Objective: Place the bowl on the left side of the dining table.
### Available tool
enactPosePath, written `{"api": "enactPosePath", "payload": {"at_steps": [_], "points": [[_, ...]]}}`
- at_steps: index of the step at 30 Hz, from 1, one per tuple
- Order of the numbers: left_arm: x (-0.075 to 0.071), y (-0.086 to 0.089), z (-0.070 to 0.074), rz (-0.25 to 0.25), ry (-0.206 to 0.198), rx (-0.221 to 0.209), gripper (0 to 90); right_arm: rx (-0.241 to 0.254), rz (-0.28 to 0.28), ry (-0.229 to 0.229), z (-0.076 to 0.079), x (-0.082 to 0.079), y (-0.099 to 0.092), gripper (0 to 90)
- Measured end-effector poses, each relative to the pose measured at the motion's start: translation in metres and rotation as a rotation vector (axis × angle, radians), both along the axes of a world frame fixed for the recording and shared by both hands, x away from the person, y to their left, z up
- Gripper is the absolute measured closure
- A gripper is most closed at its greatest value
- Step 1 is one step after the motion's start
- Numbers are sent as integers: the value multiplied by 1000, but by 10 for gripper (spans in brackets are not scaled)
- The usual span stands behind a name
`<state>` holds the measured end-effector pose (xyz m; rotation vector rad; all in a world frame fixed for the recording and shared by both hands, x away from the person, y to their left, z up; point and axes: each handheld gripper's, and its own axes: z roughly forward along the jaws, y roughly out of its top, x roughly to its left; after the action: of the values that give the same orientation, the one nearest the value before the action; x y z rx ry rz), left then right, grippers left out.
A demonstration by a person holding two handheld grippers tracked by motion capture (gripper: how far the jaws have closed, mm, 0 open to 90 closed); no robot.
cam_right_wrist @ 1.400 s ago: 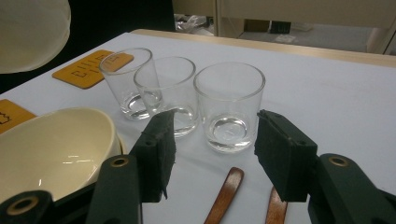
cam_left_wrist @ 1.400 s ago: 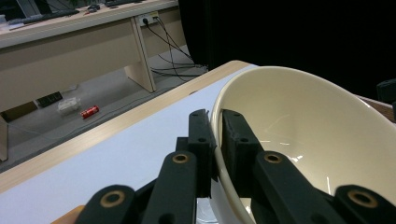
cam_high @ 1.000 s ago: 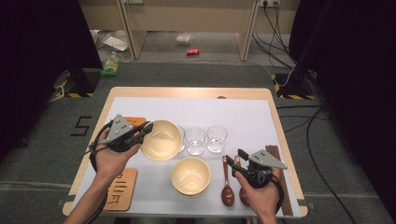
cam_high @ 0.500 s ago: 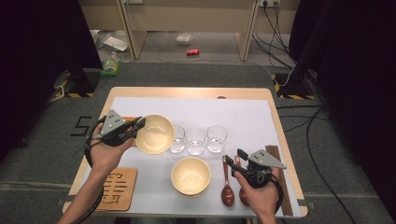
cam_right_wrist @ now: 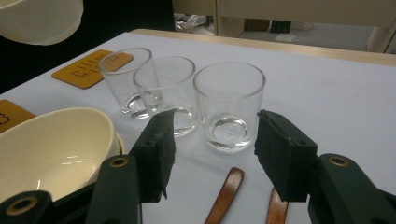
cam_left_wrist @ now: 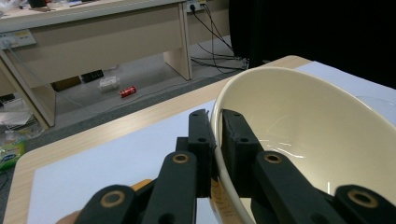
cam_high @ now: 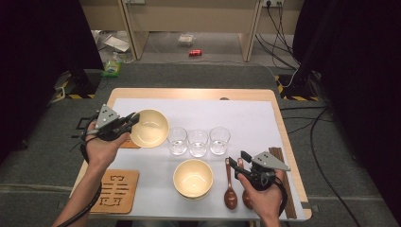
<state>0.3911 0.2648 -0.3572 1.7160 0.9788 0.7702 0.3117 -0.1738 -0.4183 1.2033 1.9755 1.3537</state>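
We count two bowls, left tongs (cam_high: 134,119) clamping one bowl (cam_high: 150,127); three glasses (cam_high: 198,141), two spoons (cam_high: 230,189); right tongs (cam_high: 238,160) gape empty.

Three clear glasses (cam_high: 197,141) stand in a row at the middle of the bench (cam_high: 189,93), the left two touching. Nearer the front edge sits a stack of cream bowls (cam_high: 193,178), with two brown spoons (cam_high: 230,193) just to its right. A carved wooden coaster (cam_high: 117,191) lies at the front left corner, dark chopsticks (cam_high: 283,189) along the right edge
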Motion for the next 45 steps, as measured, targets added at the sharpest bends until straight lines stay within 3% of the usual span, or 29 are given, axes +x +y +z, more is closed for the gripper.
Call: {"api": "enactPosePath", "payload": {"at_steps": [20,32,45], "points": [[30,32,-4,104,26,-24,823,1,2,9,-2,0,1,473],[53,54,-29,189,61,-25,823,1,6,14,-5,1,2,473],[78,76,-70,297,136,-3,822,3,7,24,-8,2,3,473]]}}
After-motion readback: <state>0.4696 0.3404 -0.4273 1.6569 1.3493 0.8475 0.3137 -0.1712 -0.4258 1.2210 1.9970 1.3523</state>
